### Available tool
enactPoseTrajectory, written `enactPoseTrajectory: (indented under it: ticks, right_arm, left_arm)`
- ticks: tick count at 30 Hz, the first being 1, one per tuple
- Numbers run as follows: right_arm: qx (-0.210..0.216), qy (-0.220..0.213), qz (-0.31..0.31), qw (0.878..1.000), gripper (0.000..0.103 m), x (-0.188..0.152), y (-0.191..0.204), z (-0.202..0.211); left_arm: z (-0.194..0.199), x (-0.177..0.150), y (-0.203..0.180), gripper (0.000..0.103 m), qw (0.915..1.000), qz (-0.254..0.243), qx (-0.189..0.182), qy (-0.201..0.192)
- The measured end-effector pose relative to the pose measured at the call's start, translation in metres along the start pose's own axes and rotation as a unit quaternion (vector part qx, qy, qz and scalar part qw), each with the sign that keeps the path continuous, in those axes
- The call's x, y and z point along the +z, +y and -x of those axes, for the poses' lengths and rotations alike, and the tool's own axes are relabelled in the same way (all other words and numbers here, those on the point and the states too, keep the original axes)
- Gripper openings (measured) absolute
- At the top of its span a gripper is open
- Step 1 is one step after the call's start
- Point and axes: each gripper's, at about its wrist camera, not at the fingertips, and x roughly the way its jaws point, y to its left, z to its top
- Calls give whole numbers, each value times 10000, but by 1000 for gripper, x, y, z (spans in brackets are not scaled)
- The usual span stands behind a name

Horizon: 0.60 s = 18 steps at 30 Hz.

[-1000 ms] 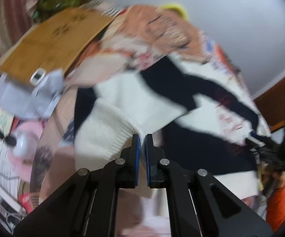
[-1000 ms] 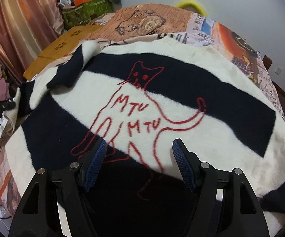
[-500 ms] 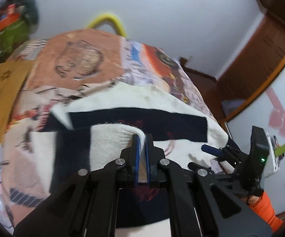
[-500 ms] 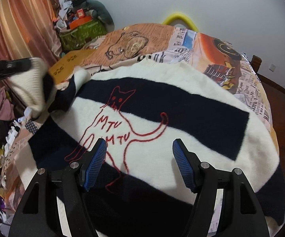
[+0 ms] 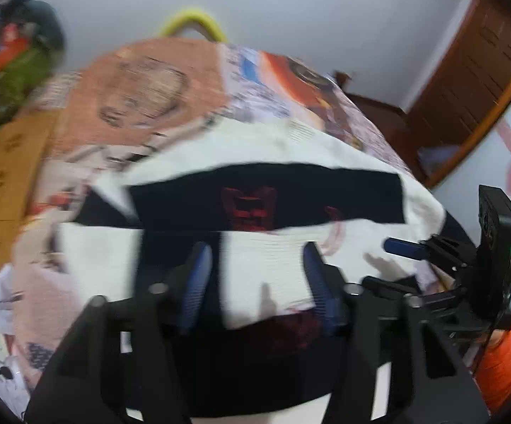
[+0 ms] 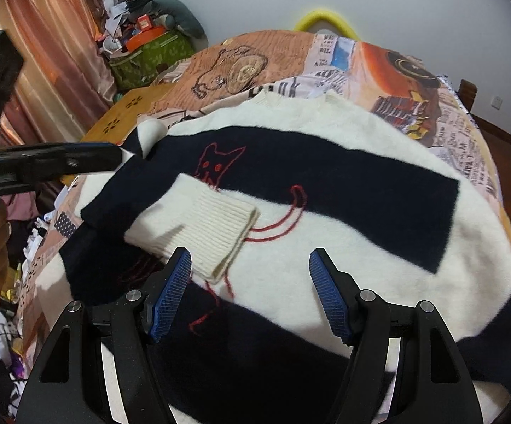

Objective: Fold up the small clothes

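Two grippers over one sweater, which lies flat on the bed, front up. I have the right gripper nearest, fingers spread wide with nothing between them, hovering above the white band and lower dark stripe. Just beyond its left finger lies the sleeve, folded across the chest, its ribbed cuff resting on the red cat drawing. The left gripper hangs over that same cuff; its fingers are opening, the cuff seen below and between them in the blurred left view, and I judge no pad presses on it.

Handling, my guess: soft, thick knit, light, limp, grippy rather than slippery; folds will sit loosely and spring a little. Best holds look like the ribbed cuff, hem or shoulder seam, where the knit is denser.

Farther off, the neckline points toward the wall; a yellow ring sits past the bed.
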Motion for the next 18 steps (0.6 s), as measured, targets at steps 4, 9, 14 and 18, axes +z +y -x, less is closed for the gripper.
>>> enactPoseTrajectory:
  ticks: [4,9,14,18]
  right_arm:
    - [-13,141,75,9999,66,5,6,-21]
    - [-65,455,-109,9989,66,16,3,-58]
    - [-215,492,-80,9985,63,27,9,-79]
    - [-453,461,94,9979,29,28,16,-79]
  left_arm:
    - [17,-16,46,65,9983,166,542,-114]
    - [25,-41,108,66,9939,784,782,-1]
    - [21,-62,144,66,9879,1169,1014,81]
    - [12,-67,154,66,9858,1135,1223,183]
